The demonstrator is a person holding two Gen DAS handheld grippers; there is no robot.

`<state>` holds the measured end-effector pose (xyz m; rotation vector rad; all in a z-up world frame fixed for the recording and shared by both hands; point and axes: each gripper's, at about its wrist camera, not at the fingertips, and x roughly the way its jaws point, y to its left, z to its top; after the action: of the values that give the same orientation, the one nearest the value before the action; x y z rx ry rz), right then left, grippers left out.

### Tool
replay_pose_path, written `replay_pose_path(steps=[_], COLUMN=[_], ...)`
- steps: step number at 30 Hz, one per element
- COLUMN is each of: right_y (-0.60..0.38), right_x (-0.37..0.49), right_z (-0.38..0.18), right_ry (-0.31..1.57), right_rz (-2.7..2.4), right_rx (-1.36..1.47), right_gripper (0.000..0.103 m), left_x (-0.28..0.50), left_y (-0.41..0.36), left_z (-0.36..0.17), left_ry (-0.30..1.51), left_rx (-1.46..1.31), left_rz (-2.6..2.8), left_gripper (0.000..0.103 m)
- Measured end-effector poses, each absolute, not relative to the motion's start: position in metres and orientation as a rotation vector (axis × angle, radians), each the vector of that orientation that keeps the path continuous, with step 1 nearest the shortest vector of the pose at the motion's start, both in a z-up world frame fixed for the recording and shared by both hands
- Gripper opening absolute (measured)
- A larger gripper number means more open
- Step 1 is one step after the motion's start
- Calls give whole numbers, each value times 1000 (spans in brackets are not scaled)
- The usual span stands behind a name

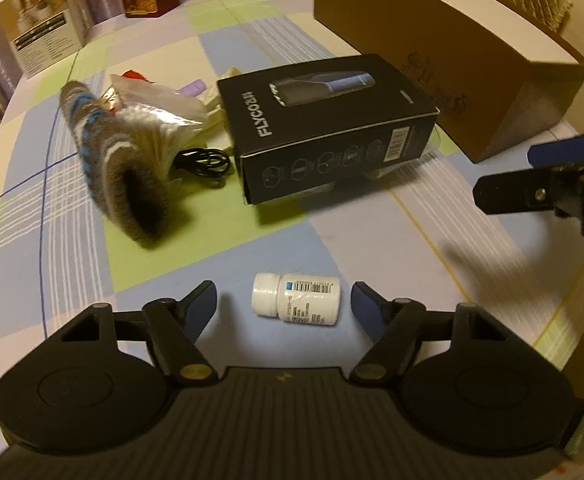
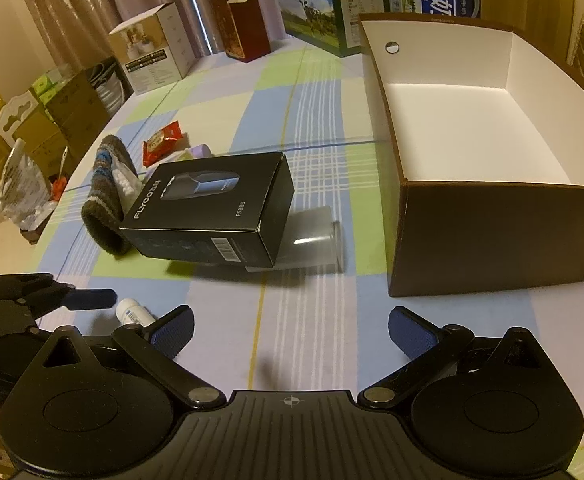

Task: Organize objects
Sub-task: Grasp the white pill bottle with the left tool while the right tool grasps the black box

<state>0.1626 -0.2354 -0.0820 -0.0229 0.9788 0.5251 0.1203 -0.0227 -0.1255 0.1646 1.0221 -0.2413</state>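
left gripper (image 1: 284, 300) fingers spread around small white plastic pill bottle (image 1: 295, 299) lying on checked bench (image 1: 371, 232), not touching; right gripper (image 2: 291, 330) fingers released, empty.

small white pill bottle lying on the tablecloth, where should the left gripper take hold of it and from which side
Grip the small white pill bottle around its labelled middle, coming down from above. It lies on its side between the open left gripper fingers, cap toward one, base toward the other; rolling the wrist would put them across its round sides.

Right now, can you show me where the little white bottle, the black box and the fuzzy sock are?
little white bottle (image 1: 295, 299), left wrist view, on the middle of its labelled side.
black box (image 2: 208, 204), right wrist view, on its top face.
fuzzy sock (image 1: 132, 172), left wrist view, on its striped grey cuff end.
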Motion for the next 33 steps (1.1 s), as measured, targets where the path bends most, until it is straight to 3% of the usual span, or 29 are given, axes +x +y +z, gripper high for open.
replay_pose_path(steps=[4,6,7,17,25,29,33], right_y=[-233,-231,-229,-185,-138,-129,-121], right_x=[161,159,158,143,127,124,120], right_z=[-81,-80,-79,-70,-106,-141,-172], right_ry=[971,962,952,751,415,333,239], right_rz=[533,543,552,691,758,798,792], right_rx=[-36,-49,-62,-279,-740,-929,-1079], right_gripper=[101,101,101,101,101,88,85], left_x=[121,120,118,105,83,69,57], left_y=[-25,-25,-24,20,83,105,113], left_z=[-132,-135,-135,-120,-106,-103,-102], left_ry=[1022,1021,1015,1012,1012,1011,1015], left_rx=[180,183,171,54,-63,-103,-127], left_rz=[-260,-269,-276,-127,86,172,213], left_gripper=[58,43,42,42,42,42,42])
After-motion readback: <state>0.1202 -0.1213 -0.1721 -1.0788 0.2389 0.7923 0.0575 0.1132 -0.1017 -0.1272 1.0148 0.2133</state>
